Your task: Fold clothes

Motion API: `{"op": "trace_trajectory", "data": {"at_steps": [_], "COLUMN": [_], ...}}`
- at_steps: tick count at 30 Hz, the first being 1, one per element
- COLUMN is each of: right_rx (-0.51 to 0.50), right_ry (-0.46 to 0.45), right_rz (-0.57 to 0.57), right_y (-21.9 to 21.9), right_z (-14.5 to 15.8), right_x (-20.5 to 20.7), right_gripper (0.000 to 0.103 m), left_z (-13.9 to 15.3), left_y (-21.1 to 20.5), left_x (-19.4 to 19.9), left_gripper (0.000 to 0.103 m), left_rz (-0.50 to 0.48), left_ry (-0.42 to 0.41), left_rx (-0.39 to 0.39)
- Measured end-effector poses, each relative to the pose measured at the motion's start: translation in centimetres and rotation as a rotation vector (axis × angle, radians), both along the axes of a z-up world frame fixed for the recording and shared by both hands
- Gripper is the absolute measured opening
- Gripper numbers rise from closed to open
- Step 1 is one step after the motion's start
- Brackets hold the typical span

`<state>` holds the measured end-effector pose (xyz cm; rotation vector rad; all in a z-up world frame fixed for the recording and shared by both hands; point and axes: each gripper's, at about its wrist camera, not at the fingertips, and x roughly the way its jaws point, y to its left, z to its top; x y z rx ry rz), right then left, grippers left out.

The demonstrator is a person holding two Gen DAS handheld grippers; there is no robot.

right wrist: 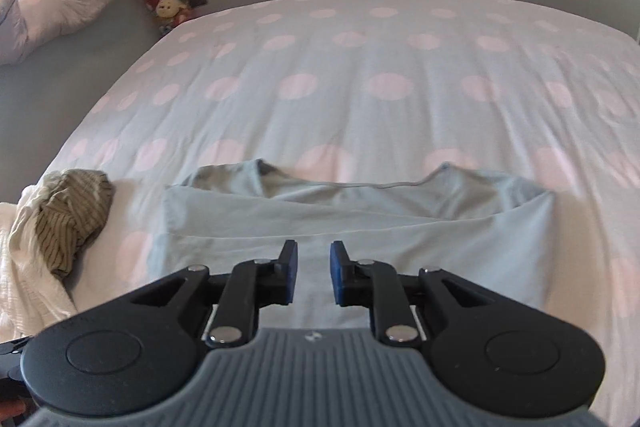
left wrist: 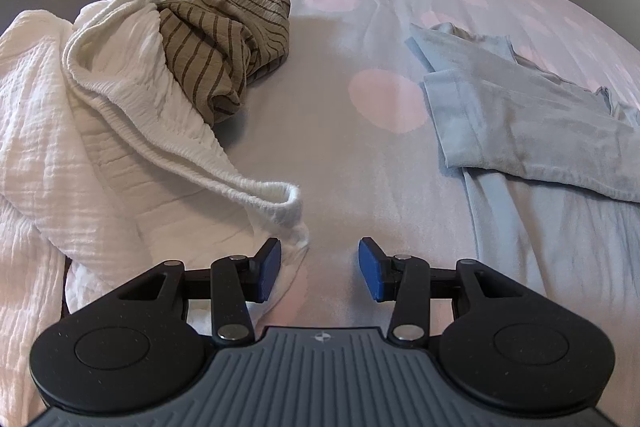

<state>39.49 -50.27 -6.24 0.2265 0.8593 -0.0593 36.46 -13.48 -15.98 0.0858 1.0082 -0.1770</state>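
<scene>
three garments: white garment, striped garment, blue shirt

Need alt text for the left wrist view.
Open left gripper hovers over a dotted bedsheet. A crumpled white garment with a striped brown one lies left; a partly folded light blue shirt lies right.

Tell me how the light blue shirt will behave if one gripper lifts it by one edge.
The light blue shirt looks thin and lies flat in soft folds, so it will probably hang limp and unfold. It seems light. The white crinkled garment beside it looks bulkier, likely heavier.
</scene>
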Motion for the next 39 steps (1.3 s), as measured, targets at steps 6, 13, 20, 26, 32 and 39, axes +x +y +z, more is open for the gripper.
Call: {"op": "trace_trajectory", "data": {"at_steps": [6,13,20,26,32,39], "right_rx": [-0.069,-0.083,-0.008,0.054,-0.101,-0.127], "right_ry": [-0.011,0.035,0.06,0.053,-0.028,0.035], "right_rz": [-0.141,-0.209,-0.276,-0.302,-0.276,-0.287], "right_y": [-8.9,-14.2,-17.5,-19.0,-19.1,-20.7], "right_z": [0.5,-3.2,-7.3,-9.3,-7.5,-10.3], "right_x": [-1.2,0.7,3.6,4.5,4.2,5.1], "right_gripper": [0.026,0.034,0.041,0.012,0.003,0.004], "left_z": [-0.2,-0.7,-0.8,-1.0,-1.1,-1.2], "left_y": [-1.0,-2.1,-2.5,-2.8,-3.0,-3.2], "left_x": [0.1,0.4,0.8,1.0,0.9,0.9], "left_gripper": [0.041,0.041,0.042,0.042,0.042,0.042], "left_rz": [0.001,0.001,0.018,0.025,0.013,0.014], "left_ry": [-0.024,-0.036,-0.062,-0.083,-0.097,-0.101], "left_rx": [0.009,0.072,0.081,0.087,0.104,0.115]}}
